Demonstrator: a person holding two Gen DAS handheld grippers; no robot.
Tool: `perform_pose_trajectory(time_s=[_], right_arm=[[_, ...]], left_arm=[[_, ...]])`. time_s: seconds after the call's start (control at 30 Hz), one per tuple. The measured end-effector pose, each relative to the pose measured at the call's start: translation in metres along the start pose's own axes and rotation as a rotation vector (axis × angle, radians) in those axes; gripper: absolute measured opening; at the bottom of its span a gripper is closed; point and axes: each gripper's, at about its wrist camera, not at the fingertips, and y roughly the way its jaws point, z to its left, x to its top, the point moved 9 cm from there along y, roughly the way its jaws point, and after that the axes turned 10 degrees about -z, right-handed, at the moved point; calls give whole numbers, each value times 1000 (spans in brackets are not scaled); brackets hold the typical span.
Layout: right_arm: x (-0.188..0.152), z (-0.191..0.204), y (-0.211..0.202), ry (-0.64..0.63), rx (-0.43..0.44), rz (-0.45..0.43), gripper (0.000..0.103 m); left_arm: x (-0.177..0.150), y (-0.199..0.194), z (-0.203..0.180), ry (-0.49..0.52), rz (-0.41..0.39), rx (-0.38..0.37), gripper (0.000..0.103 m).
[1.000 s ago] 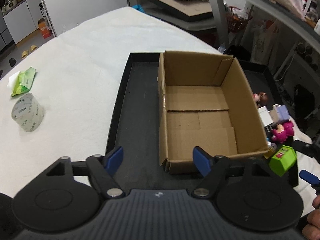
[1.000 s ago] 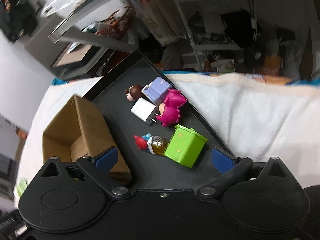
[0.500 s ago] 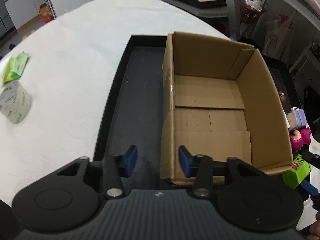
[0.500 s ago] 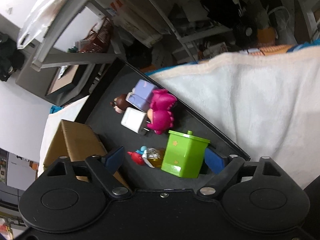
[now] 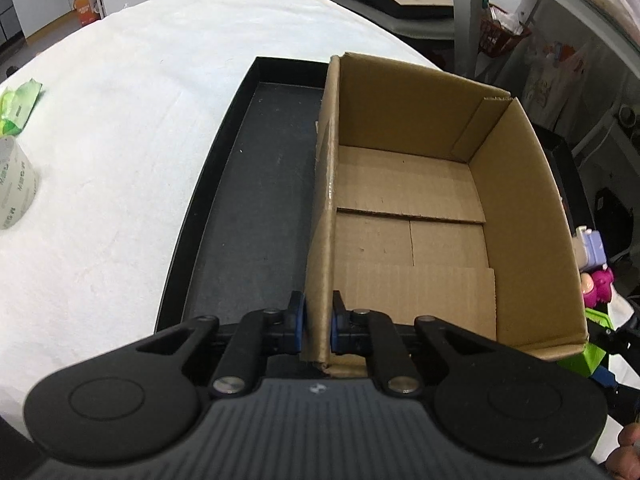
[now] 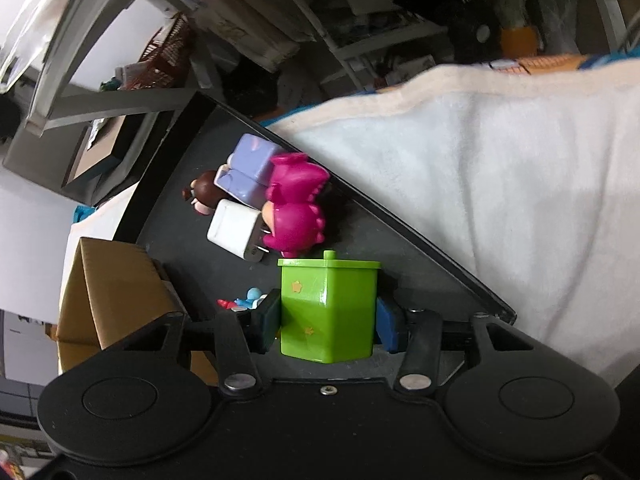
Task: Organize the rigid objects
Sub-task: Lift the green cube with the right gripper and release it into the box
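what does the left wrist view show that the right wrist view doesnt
Only the left wrist view shows the left gripper shut on the cardboard box wall, the box's empty inside, a tape roll and a green packet on the white cloth.

Only the right wrist view shows the right gripper closing around the green bin, plus the white charger.

Both show the box, black tray, green bin and pink figure.

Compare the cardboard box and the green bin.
The cardboard box is brown, wide, open-topped and empty; the green bin is bright green, small, tall and lidded. The left gripper pinches the box's wall; the right gripper is closing around the bin's sides. Both stand upright on the black tray.
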Motion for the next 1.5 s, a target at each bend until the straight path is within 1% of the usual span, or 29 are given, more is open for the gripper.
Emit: perform_pose_trajectory(time_s=[0.23, 0.5, 0.63, 0.77, 0.83, 1.07, 1.33, 1.5], right_arm=[[3, 11, -11, -73, 26, -31, 47], [-2, 35, -25, -188, 25, -55, 47], [-5, 49, -35, -245, 14, -79, 47], [-7, 66, -46, -285, 15, -109, 47], [-8, 76, -53, -308, 18, -124, 47], [-16, 115, -69, -390, 65, -151, 47], [-32, 151, -73, -484, 65, -177, 47], [-46, 176, -73, -554, 82, -178, 47]], left_arm=[[4, 0, 15, -67, -28, -1, 12], [3, -1, 31, -144, -42, -24, 13], [4, 0, 30, -110, -62, -49, 14], [3, -1, 34, -122, -51, -83, 15], [3, -3, 36, -128, -52, -85, 15], [4, -3, 40, -151, -50, -110, 16], [6, -2, 42, -168, -33, -142, 17], [6, 0, 44, -176, -29, -159, 18]])
